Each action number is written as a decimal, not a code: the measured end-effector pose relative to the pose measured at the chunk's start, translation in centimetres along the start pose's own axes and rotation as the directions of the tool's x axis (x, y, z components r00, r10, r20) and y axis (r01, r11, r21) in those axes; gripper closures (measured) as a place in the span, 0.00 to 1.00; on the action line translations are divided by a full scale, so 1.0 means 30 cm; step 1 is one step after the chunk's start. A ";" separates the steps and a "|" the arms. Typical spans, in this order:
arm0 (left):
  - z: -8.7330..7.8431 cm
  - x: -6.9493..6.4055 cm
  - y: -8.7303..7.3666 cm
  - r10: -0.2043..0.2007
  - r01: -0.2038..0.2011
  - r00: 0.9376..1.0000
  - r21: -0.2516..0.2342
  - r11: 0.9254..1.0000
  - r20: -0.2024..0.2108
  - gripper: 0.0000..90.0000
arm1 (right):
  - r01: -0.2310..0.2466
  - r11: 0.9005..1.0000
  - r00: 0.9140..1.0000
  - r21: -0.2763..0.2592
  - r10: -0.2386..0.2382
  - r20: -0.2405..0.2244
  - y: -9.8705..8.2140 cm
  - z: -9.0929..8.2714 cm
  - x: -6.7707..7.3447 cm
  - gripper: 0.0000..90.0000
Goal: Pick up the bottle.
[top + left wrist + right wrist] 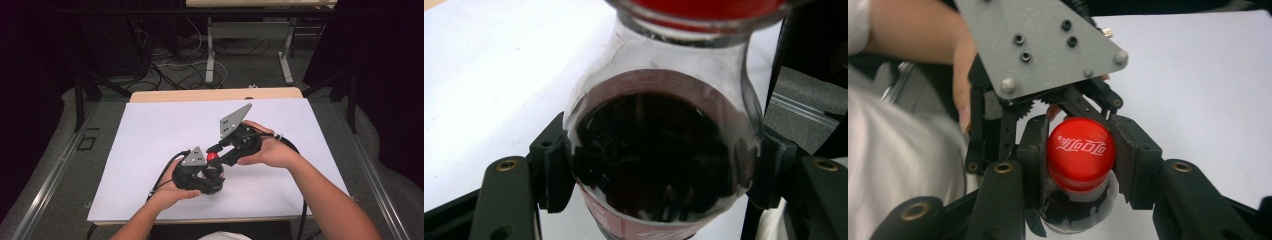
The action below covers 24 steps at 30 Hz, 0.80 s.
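Note:
A small clear bottle (659, 150) of dark cola has a red cap (1081, 150) with white lettering. My left gripper (207, 175) is shut on the bottle's body, its pads (555, 172) pressing both sides, low over the white sheet. My right gripper (1079, 152) comes in from the right and is shut on the red cap (213, 156), a pad on each side of it. In the high view the two grippers meet at the middle of the sheet, each held in a hand. The bottle's lower part is hidden by the jaws.
A white sheet (150, 130) covers the wooden table (215, 94). Behind it stand a second table's legs (210, 55) and loose cables (170, 70) on the floor. The person's forearms (330, 200) enter from the bottom edge.

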<state>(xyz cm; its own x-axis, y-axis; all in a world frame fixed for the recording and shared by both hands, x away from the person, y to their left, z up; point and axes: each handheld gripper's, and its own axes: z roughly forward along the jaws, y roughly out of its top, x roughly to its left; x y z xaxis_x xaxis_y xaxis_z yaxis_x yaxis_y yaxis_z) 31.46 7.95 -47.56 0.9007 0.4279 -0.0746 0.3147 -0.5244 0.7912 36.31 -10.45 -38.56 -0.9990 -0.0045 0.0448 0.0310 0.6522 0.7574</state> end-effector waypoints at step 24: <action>-0.011 0.014 -0.001 -0.039 0.038 0.999 -0.030 0.999 -0.030 0.33 | -0.231 0.967 0.928 -0.108 0.253 0.272 0.010 0.042 0.084 0.64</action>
<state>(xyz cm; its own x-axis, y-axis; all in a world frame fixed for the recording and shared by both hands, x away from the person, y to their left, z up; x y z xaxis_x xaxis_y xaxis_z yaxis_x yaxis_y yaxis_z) 31.72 8.39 -47.41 0.8786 0.4695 -0.0871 0.3395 -0.4859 0.8054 33.77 -9.32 -39.04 -0.9285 0.3672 0.0556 0.2648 0.5495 0.7925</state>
